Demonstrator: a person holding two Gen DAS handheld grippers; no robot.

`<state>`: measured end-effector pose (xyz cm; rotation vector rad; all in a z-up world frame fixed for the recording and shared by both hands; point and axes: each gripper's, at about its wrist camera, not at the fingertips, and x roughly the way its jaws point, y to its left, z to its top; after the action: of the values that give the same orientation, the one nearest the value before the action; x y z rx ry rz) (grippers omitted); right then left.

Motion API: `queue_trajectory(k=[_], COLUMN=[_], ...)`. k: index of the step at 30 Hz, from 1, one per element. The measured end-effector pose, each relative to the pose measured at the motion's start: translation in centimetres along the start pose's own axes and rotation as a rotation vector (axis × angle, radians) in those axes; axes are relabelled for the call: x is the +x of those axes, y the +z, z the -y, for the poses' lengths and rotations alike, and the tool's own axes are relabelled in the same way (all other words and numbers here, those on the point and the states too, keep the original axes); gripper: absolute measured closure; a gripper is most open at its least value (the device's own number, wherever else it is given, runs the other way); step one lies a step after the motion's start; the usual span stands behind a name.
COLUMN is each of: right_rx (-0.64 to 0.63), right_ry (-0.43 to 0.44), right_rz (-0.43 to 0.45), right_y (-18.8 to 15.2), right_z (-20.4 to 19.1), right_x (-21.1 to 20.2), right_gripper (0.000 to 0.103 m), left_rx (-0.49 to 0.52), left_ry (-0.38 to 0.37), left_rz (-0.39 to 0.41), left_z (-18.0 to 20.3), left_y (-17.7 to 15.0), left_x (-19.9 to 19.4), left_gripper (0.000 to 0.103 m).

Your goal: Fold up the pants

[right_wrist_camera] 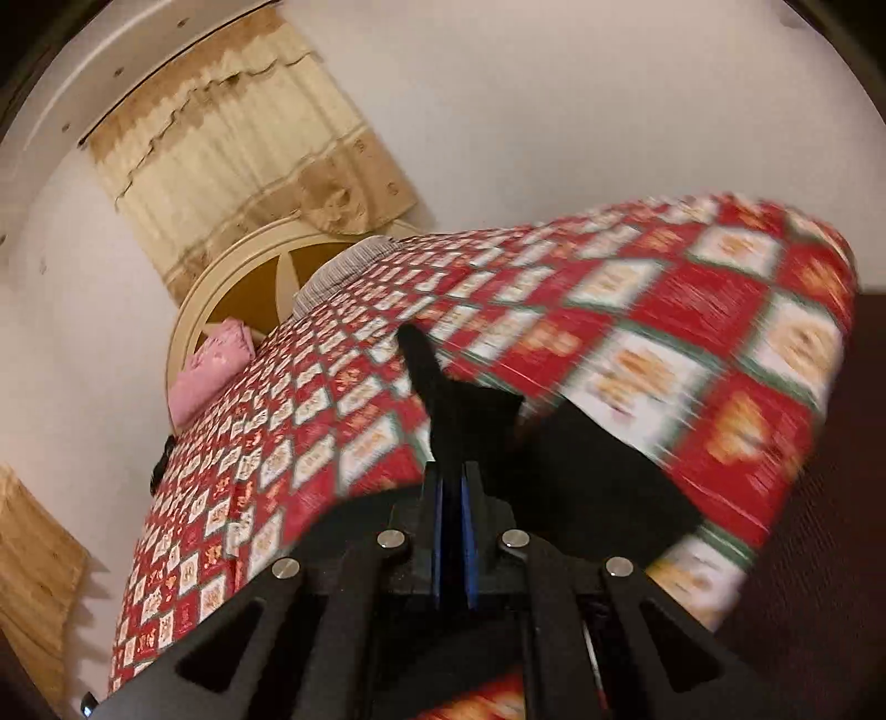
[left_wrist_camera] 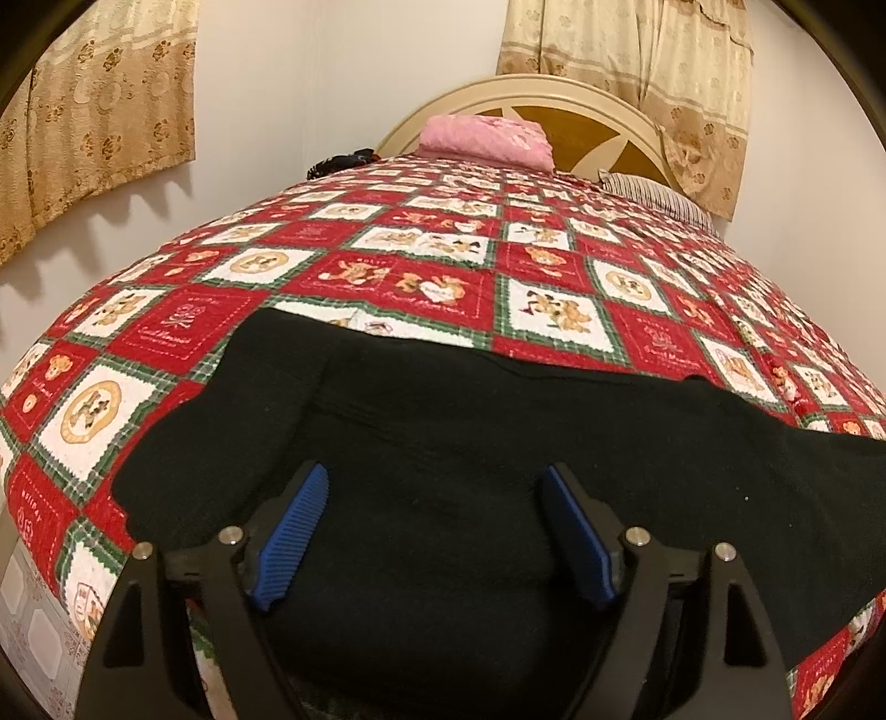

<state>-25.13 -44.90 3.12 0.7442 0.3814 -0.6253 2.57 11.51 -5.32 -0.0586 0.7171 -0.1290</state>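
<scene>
Black pants (left_wrist_camera: 443, 443) lie spread on a red, white and green patchwork bedspread (left_wrist_camera: 432, 266) near the bed's front edge. My left gripper (left_wrist_camera: 434, 482) is open and empty, its blue pads (left_wrist_camera: 293, 537) wide apart just above the pants' near part. In the right wrist view my right gripper (right_wrist_camera: 454, 476) is shut on a fold of the black pants (right_wrist_camera: 459, 410), which stick up past the fingertips and trail off to the right. That view is tilted and blurred.
A folded pink blanket (left_wrist_camera: 487, 138) and a striped pillow (left_wrist_camera: 659, 194) lie at the cream headboard (left_wrist_camera: 609, 138). A dark item (left_wrist_camera: 338, 163) sits at the bed's far left edge. Curtains (left_wrist_camera: 626, 44) hang on the walls. Tiled floor (left_wrist_camera: 33, 620) shows at lower left.
</scene>
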Motion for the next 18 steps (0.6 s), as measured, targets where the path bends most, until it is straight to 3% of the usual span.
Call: queue_trajectory(k=[4,5,9,11,15,18], right_rx=[0.073,0.081,0.095,0.101,-0.062,-0.21], right_ry=[0.004,0.039,0.076,0.042,-0.111,-0.087], right_rz=[-0.029,-0.023,-0.064,-0.079,0.106,0.075], right_y=[-2.1,-2.3,-1.8,-1.0,1.6,3.5], right_z=[3.8,4.3,4.9,5.3,3.9,1.5], right_x=[1.1,1.4,1.1,0.3,-3.0,-1.5], right_gripper=[0.097,0.097,0.093,0.093,0.092,0.09], left_rx=[0.01,0.012,0.023,0.023,0.009,0.015], left_ry=[0.005,0.005,0.003,0.008,0.033,0.029], left_rz=[-0.01,-0.013,-0.024,-0.037,-0.041,0.001], left_z=[0.2,0.2,0.3,0.3,0.8,1.8], left_y=[0.1,0.1,0.3,0.5,1.2,1.7], left_x=[0.0,0.0,0.0,0.0,-0.8,-2.2], left_gripper=[0.019,0.019,0.019,0.019,0.019,0.019])
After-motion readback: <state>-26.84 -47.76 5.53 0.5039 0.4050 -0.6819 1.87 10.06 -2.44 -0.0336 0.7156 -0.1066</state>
